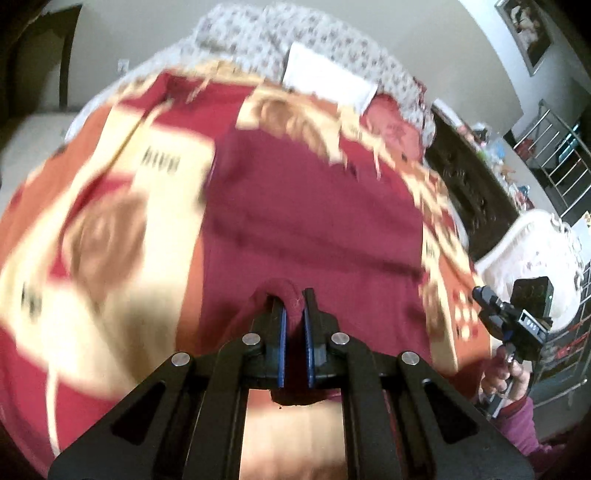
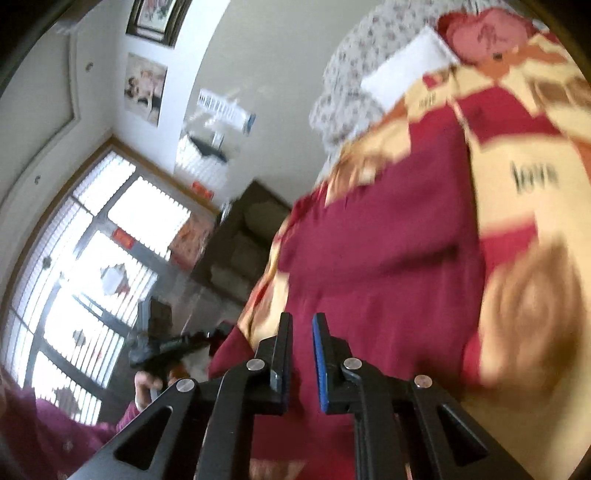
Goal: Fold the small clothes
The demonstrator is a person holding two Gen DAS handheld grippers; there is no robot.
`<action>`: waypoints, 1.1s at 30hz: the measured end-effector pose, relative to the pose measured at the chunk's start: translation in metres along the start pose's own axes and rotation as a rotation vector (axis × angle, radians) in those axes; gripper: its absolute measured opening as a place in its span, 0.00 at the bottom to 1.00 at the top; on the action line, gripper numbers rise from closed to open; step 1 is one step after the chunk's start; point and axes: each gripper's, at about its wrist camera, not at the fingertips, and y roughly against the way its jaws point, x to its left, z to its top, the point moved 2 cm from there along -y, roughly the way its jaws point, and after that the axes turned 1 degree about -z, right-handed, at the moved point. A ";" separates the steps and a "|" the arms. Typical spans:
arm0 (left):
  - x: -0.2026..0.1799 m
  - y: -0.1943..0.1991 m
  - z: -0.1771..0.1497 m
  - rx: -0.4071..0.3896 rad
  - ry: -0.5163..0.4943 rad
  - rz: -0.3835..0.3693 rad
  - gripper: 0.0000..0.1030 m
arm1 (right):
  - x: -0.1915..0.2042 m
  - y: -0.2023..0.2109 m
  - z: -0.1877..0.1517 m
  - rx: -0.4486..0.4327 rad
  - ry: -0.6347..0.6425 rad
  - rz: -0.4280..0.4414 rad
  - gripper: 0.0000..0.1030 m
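Observation:
A dark red garment lies spread on a red, cream and orange patterned blanket on a bed. My left gripper is shut on a bunched fold of the garment's near edge, which pokes up between the blue pads. In the right wrist view the garment lies ahead and under my right gripper, whose jaws stand a little apart with nothing seen between them. The right gripper also shows in the left wrist view at the bed's right edge, hand-held. Both views are blurred by motion.
A white pillow and a floral quilt lie at the head of the bed. A dark wooden cabinet and a white chair back stand to the right. A large window fills the left of the right wrist view.

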 end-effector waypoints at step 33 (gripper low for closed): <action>0.011 -0.065 0.087 -0.009 0.012 0.059 0.06 | -0.050 -0.096 0.053 0.235 0.383 -0.465 0.06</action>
